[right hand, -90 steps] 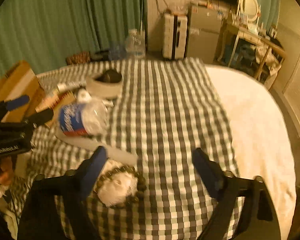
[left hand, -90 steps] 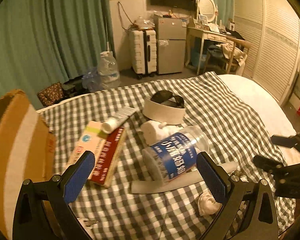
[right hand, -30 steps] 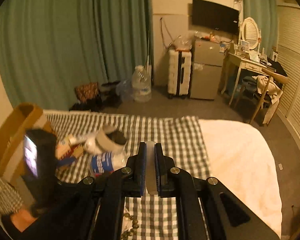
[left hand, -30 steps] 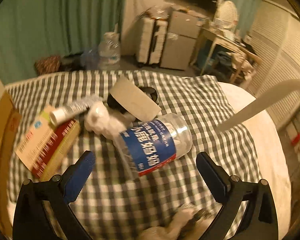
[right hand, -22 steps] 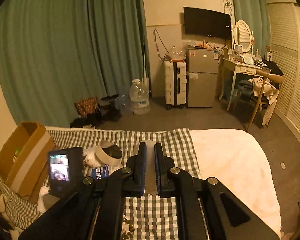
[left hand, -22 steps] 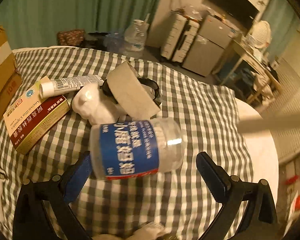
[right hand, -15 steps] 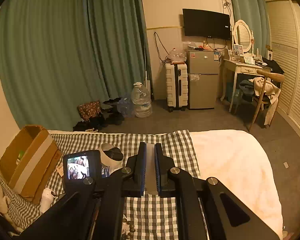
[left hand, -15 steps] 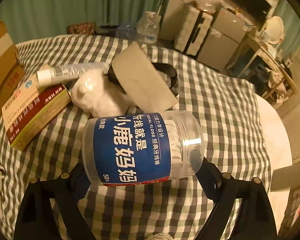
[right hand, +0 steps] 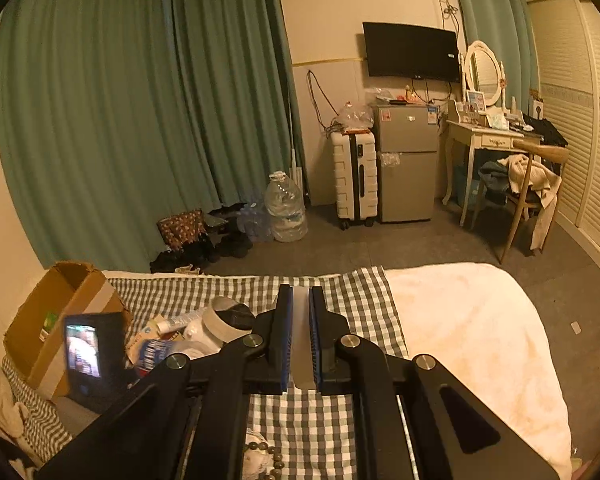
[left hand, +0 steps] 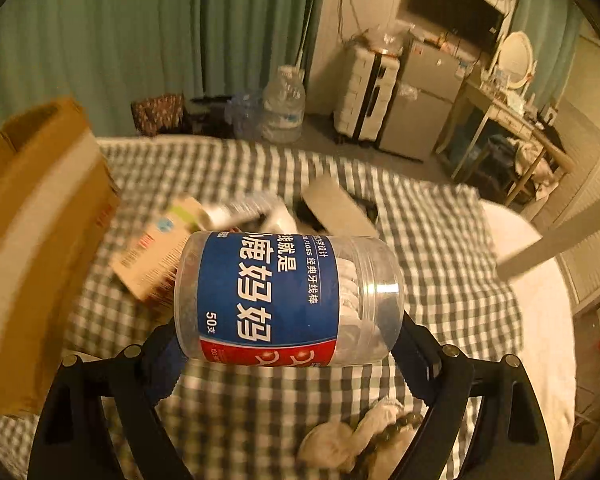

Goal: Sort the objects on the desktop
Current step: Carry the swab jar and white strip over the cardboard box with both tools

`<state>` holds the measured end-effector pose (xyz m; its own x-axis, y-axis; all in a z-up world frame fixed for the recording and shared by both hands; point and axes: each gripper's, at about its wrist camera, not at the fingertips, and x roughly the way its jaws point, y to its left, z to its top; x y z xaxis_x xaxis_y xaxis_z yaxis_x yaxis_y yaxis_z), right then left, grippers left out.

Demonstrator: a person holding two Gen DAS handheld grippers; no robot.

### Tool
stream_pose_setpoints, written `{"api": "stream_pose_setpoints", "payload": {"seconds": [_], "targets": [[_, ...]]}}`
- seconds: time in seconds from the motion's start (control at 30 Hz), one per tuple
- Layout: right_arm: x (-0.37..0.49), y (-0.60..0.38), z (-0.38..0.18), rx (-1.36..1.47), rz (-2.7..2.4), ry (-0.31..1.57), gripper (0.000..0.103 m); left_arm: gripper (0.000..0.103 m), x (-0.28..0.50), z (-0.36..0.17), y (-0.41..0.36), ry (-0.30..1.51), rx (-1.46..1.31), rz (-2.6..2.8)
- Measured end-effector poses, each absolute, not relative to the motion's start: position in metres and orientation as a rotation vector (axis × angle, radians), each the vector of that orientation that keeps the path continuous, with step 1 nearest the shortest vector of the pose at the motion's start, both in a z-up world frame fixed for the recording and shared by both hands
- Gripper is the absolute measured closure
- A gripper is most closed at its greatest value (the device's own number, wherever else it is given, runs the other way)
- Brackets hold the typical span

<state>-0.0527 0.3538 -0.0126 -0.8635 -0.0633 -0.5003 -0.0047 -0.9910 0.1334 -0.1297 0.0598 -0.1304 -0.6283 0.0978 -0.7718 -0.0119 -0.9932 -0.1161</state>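
Left tool (left hand: 288, 344) grips a clear floss jar (left hand: 288, 300) with a blue label, jar lying sideways across the two blue pads, held up off the checked bedspread (left hand: 440, 280); its jaws have just been closing in and the jar sits between them, pressed at both ends. Right tool (right hand: 300, 336) is clamped nearly shut on a thin flat grey strip (right hand: 300, 332) that stands on edge between the pads; in the left wrist view the strip's far end (left hand: 556, 248) pokes in from the right edge, above the bed. Left behind on the bedspread, blurred: a carton (left hand: 156, 256) with a tube (left hand: 240, 212) on it, a white lumpy thing (left hand: 280, 220) beside those, and a pale round case (left hand: 336, 208) with something dark in it, all just behind the raised jar. Open cardboard box (left hand: 32, 240) stands at the left edge of the bed, near the carton. Crumpled white wad with dark beads (left hand: 364, 440) lies close under the left tool, apart from the main cluster. Bare cream bedding (right hand: 468, 328) covers the right part of the bed. Right wrist view also shows the left tool's rear screen (right hand: 83, 350), lit, between the box and the clutter.
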Motion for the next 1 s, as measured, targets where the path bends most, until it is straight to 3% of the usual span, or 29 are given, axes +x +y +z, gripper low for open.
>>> {"api": "stream_pose_setpoints", "payload": {"seconds": [0.43, 1.0], "targets": [[-0.037, 0.312, 0.018, 0.717, -2.959, -0.237, 0.095, 0.013, -0.072, -0.024, -0.012, -0.007, -1.027, 2.918], [-0.048, 0.176, 0.089, 0.611, -2.807, -0.103, 0.094, 0.013, -0.047, 0.033, -0.138, 0.036, -0.996, 3.05]]}}
